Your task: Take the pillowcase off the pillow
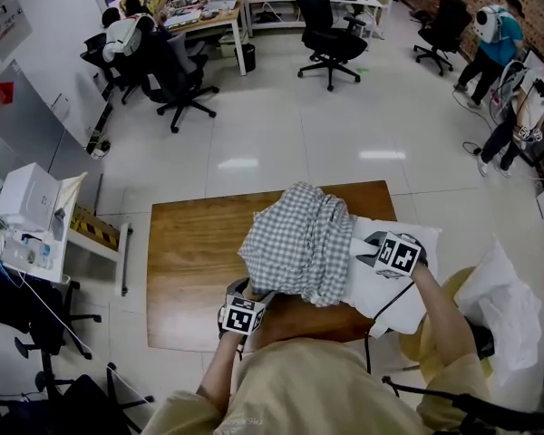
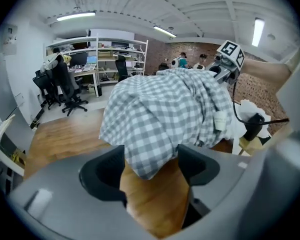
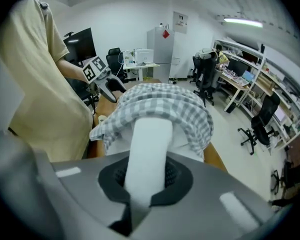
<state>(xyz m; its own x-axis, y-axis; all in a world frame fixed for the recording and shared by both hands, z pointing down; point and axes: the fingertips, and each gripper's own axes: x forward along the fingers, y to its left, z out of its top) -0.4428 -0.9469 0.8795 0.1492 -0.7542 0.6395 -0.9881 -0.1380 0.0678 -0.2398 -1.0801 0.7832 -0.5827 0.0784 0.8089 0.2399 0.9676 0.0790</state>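
While R gripper (image 3: 146,175) is clamped tight on a fold of the white pillow (image 3: 149,134), L gripper (image 2: 151,168) stands part-open w/ a hanging corner of the pillowcase (image 2: 165,114) between its pads; cloth not pinched as far as seen. Pillow lies over the desk's (image 1: 186,261) right edge, one end past it. Checked pillowcase is bunched over pillow's left end, abt mid-desk, sagging toward near edge. Pillow's right end is bare white. L gripper sits at near edge, under the bunch. R gripper is on the bare end, nr right edge.
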